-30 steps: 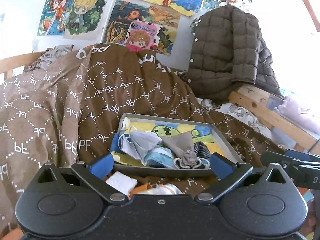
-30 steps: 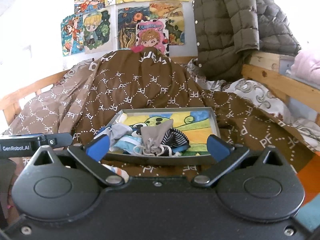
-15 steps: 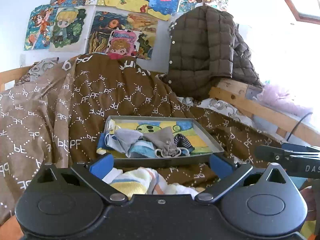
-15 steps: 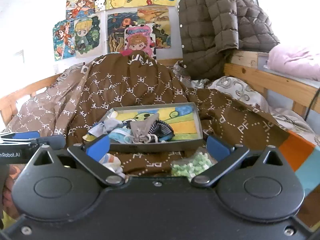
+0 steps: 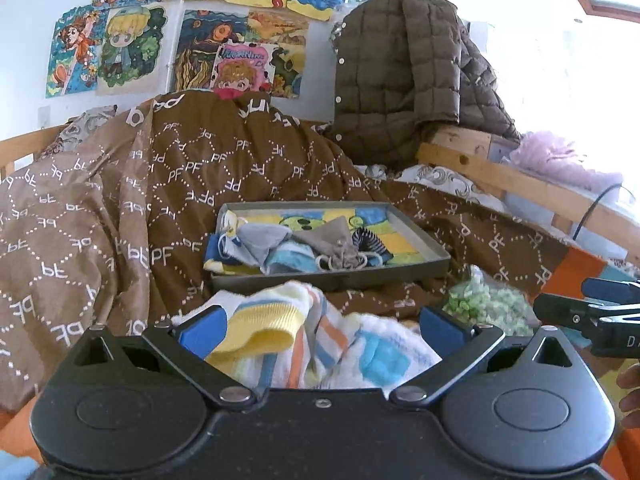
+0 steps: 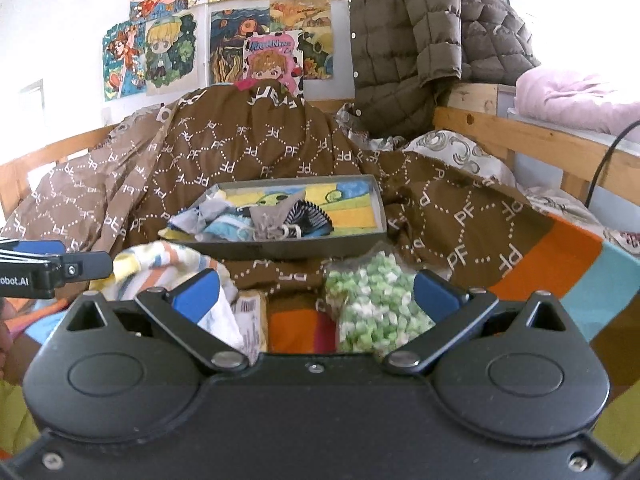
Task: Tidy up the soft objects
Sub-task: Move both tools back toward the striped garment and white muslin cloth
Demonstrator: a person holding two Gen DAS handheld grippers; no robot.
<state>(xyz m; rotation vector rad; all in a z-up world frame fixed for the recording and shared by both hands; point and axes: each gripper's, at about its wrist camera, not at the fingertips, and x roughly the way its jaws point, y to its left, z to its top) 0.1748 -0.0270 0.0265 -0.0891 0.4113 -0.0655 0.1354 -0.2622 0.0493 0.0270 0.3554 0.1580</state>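
Note:
A grey tray with a bright picture lining rests on the brown quilt and holds several small cloths, among them a grey drawstring pouch and a striped sock. In front of it lies a heap of striped yellow, orange and blue cloths, right between the wide-apart fingers of my left gripper. My right gripper is open too, with a green-and-white speckled bag lying by its right finger. The tray and striped cloths show in the right wrist view as well.
A brown "PF" quilt is heaped behind and left of the tray. A quilted brown jacket hangs over the wooden bed rail. An orange and teal blanket lies at the right, and a labelled packet sits by the striped cloths.
Both grippers have drawn back from the tray, which now looks smaller. The striped cloths and the green-and-white bag have come into view between the fingers. Both stay open.

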